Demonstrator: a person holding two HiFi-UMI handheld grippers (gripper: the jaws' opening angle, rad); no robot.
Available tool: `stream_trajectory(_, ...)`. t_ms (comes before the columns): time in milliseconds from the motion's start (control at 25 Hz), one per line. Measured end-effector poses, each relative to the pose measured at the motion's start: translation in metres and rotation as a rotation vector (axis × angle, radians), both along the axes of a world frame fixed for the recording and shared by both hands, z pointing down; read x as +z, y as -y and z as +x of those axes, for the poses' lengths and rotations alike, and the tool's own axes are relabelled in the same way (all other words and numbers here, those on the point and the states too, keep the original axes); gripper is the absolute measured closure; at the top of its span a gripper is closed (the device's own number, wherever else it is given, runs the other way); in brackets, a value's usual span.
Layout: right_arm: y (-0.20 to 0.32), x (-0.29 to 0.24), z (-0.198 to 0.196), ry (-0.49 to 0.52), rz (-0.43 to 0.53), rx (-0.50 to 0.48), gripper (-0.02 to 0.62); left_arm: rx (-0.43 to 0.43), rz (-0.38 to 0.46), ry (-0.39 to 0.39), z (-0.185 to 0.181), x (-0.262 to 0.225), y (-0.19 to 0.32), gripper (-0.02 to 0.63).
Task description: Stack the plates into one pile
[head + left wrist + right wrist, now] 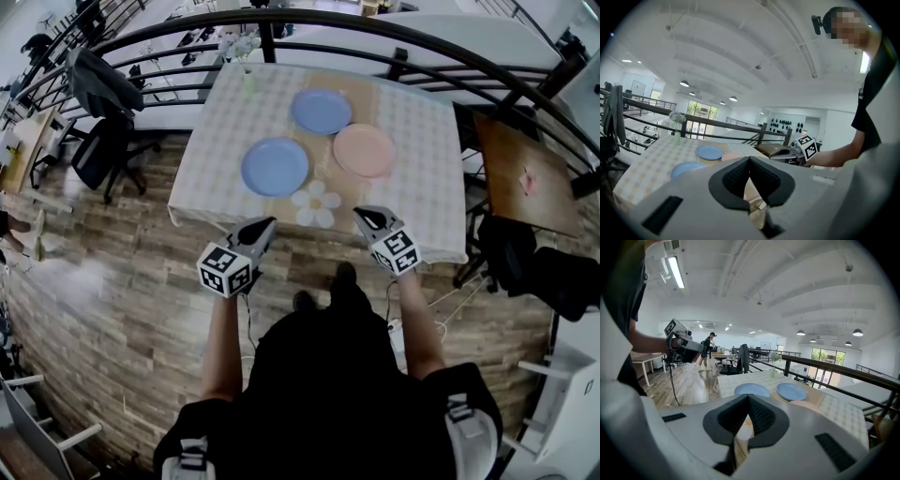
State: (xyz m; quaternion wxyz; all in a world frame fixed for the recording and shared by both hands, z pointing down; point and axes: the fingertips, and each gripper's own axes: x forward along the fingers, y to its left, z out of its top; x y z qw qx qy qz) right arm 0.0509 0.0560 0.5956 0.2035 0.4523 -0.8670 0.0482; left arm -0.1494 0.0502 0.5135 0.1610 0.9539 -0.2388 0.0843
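Three plates lie apart on the checked tablecloth (422, 169): a blue plate (275, 167) near the front left, a second blue plate (321, 111) farther back, and a pink plate (364, 150) to the right. My left gripper (265, 226) hangs off the table's front edge, shut and empty. My right gripper (362, 217) is beside it, also shut with nothing held. The left gripper view shows both blue plates (687, 168) (709, 152) beyond the closed pads. In the right gripper view the blue plates (752, 390) (791, 391) lie ahead, the pink plate (804, 405) partly hidden.
A white flower-shaped mat (316, 203) lies at the table's front edge. A small vase with flowers (246, 77) stands at the back left. A dark curved railing (375, 28) runs behind the table. A brown side table (525, 173) stands right, office chairs (98, 155) left.
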Motion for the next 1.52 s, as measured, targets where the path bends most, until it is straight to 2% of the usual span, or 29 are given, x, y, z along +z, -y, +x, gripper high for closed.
stream_trajectory(320,0.018,0.006,0.016,-0.041,-0.064,-0.015,0.595,-0.050,-0.002,-0.002,0.007,0.000,0.018,0.604)
stream_trajectory(560,0.045,-0.006,0.020,-0.122,-0.020,-0.093,0.595,-0.094,0.006,-0.006,0.015,-0.009,0.034,0.604)
stream_trajectory(720,0.060,-0.001,0.032,-0.136,-0.031,-0.125,0.595,-0.106,0.006,0.000,0.033,-0.009,0.044,0.604)
stream_trajectory(960,0.084,0.018,0.052,-0.148,-0.073,-0.163,0.595,-0.136,-0.017,0.015,0.053,-0.002,0.065,0.604)
stream_trajectory(1240,0.103,0.049,0.075,-0.221,-0.129,-0.236,0.595,-0.178,-0.031,0.023,0.077,0.003,0.083,0.604)
stream_trajectory(1520,0.123,0.086,0.096,-0.232,-0.185,-0.275,0.595,-0.237,-0.056,0.026,0.089,0.010,0.098,0.604)
